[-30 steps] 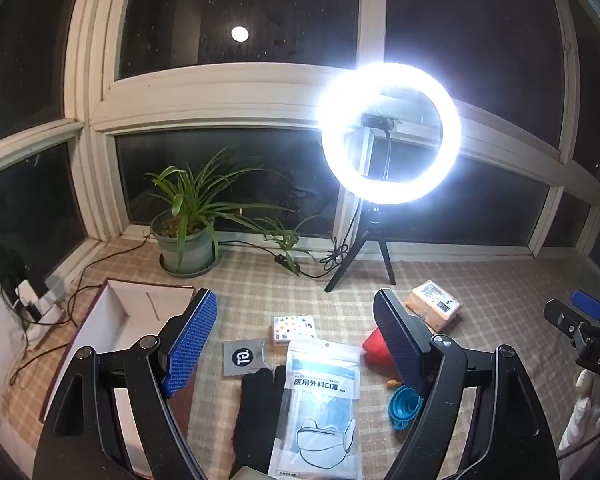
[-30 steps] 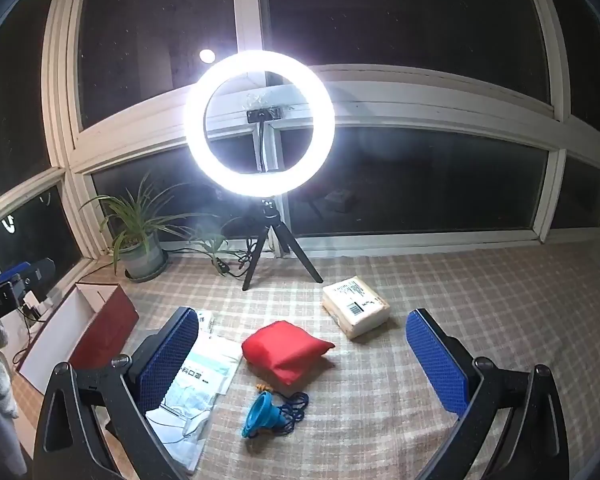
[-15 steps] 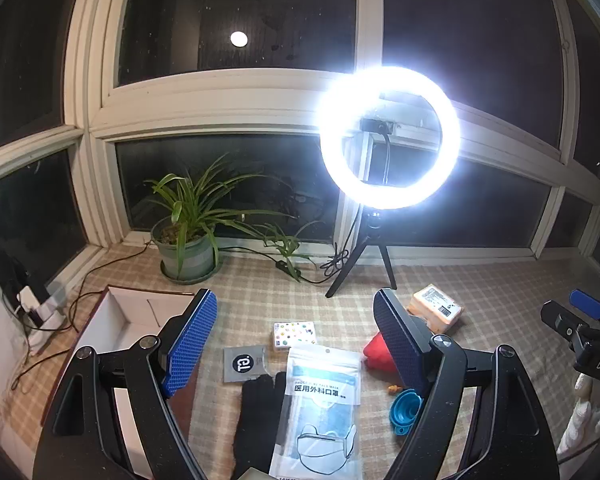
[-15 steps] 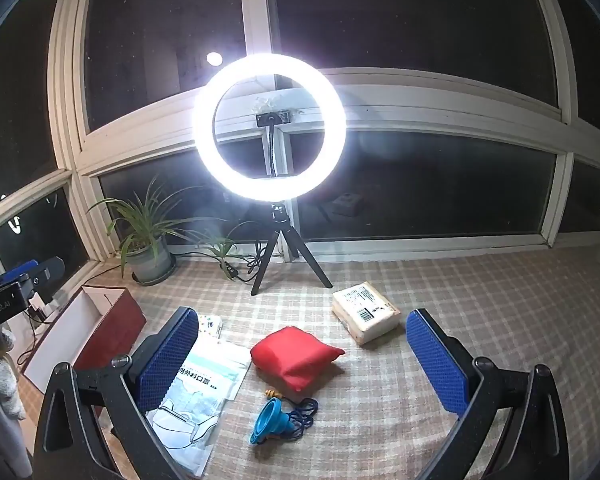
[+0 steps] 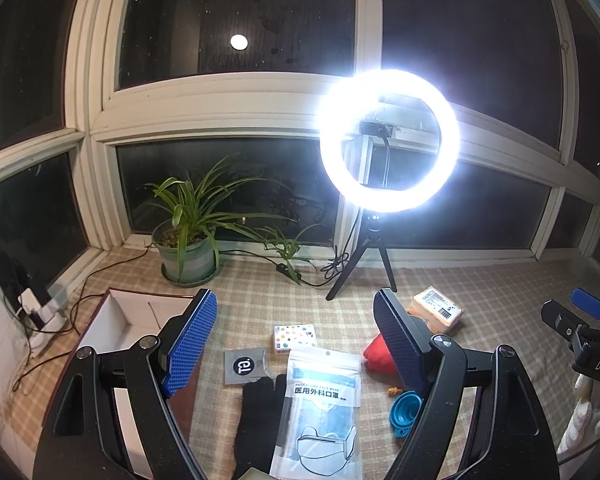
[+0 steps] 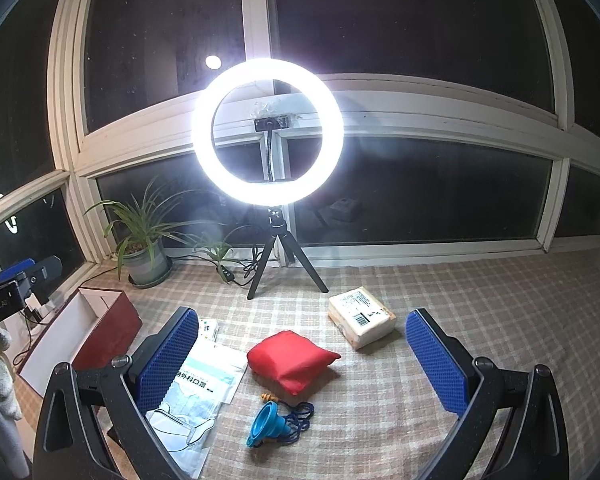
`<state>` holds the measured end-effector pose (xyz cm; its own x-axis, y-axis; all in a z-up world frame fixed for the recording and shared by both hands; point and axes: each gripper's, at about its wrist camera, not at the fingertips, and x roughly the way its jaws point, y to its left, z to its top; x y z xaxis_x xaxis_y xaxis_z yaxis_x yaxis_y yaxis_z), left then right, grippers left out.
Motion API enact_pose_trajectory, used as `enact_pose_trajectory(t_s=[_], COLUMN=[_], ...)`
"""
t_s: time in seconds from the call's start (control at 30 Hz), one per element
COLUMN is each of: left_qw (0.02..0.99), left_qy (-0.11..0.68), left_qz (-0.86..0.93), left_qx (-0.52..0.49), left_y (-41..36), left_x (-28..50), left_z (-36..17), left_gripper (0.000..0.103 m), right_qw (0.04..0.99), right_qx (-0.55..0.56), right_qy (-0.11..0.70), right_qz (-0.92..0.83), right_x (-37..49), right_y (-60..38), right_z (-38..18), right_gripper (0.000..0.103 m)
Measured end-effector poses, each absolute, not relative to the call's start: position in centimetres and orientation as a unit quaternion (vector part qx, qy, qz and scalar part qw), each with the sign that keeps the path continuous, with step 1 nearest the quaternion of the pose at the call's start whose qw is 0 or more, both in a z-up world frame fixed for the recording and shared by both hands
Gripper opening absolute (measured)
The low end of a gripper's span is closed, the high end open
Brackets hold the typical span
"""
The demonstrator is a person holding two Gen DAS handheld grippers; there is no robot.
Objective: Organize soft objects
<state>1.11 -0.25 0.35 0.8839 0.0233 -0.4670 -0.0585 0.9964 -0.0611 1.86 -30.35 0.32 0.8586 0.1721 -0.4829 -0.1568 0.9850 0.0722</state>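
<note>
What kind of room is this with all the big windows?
Probably an enclosed balcony or sunroom at home, at night. Dark window panes wrap around it, a potted plant sits on the sill, and a ring light on a tripod shines over a checked cloth spread with household items.

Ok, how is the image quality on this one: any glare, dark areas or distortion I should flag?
Left wrist view: the ring light blows out to white with a halo; the window frames bow strongly from the fisheye; the mask packet is lit and readable. Right wrist view: the same glare sits centre frame, the panes are black, and the red pouch casts a short shadow toward the camera.
</note>
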Motion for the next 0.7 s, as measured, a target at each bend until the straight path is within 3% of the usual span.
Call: enact_pose_trajectory(t_s=[0.7], left_qw=[0.969], left_qy=[0.243], left_qz=[0.017], left_qx=[-0.035], left_y=[-0.60], left_x=[1.19], left_z=[-0.17], left_gripper=[0.081], right_qw=[0.964], right_qx=[0.008], right_qy=[0.256], right_qz=[0.072], right_x=[2.20], right_y=[-30.57], right_z=[0.40], right_gripper=[0.102])
